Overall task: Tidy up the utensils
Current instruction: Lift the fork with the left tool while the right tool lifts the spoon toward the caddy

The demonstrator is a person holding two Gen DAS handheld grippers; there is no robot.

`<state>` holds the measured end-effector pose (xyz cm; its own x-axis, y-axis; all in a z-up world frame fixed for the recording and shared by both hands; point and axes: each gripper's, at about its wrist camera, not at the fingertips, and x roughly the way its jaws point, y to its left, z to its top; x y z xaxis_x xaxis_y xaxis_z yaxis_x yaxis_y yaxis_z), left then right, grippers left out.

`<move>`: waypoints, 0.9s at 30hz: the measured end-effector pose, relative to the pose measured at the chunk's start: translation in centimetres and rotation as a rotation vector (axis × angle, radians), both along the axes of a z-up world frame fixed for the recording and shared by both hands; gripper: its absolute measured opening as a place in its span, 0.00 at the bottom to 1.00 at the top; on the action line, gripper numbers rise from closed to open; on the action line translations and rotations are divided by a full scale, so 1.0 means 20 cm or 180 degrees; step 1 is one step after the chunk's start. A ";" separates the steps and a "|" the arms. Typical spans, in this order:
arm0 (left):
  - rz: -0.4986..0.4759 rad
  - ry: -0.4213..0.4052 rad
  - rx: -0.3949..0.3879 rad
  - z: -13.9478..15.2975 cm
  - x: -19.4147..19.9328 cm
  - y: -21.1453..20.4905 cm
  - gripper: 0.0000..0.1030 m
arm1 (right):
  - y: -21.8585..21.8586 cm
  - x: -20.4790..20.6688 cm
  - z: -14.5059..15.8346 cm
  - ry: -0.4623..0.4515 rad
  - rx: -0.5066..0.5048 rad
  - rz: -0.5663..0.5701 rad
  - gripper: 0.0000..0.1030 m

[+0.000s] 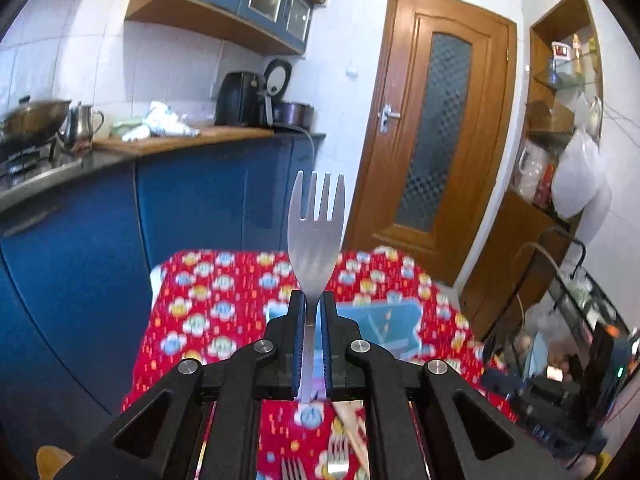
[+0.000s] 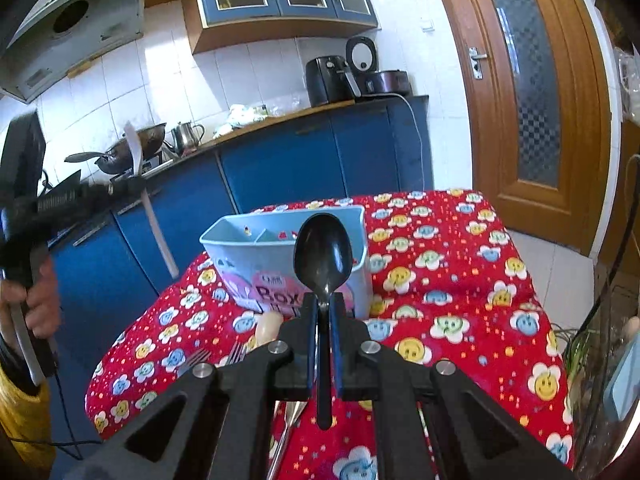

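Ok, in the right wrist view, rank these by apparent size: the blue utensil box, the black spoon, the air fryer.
1. Blue utensil box
2. Black spoon, though nearness to the camera inflates it
3. Air fryer, far off on the counter, so probably bigger than it looks

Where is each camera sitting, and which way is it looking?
Left wrist: on the left gripper, looking along its jaws at a fork, the table and a door; no body shows.
Right wrist: on the right gripper, looking past a black spoon at the blue box; a hand shows at left.
Both show the red tablecloth, box and blue cabinets.
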<state>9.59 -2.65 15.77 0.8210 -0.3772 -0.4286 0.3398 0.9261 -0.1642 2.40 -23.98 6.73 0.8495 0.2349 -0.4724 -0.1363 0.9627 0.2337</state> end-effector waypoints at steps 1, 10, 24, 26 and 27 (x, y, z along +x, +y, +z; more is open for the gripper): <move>0.0013 -0.0034 -0.0017 0.02 0.02 -0.01 0.07 | 0.00 0.01 0.00 -0.0015 0.0007 -0.0002 0.08; 0.0097 -0.0061 0.0000 -0.05 0.22 -0.07 0.07 | -0.01 0.12 0.01 -0.0089 0.0052 -0.0022 0.08; 0.0173 0.0050 -0.0026 -0.30 0.39 -0.08 0.07 | 0.04 0.47 0.07 -0.0599 0.0134 -0.0147 0.08; 0.0150 0.0102 -0.0034 -0.35 0.39 -0.09 0.07 | 0.05 0.51 0.04 -0.0643 0.0090 -0.0154 0.08; 0.0139 0.0128 -0.0042 -0.36 0.39 -0.09 0.07 | 0.06 0.53 0.03 -0.0660 0.0075 -0.0150 0.08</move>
<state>17.47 -4.46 8.54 0.8190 -0.3472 -0.4569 0.2920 0.9376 -0.1891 13.08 -22.83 7.31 0.9383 0.2016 -0.2811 -0.1388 0.9637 0.2280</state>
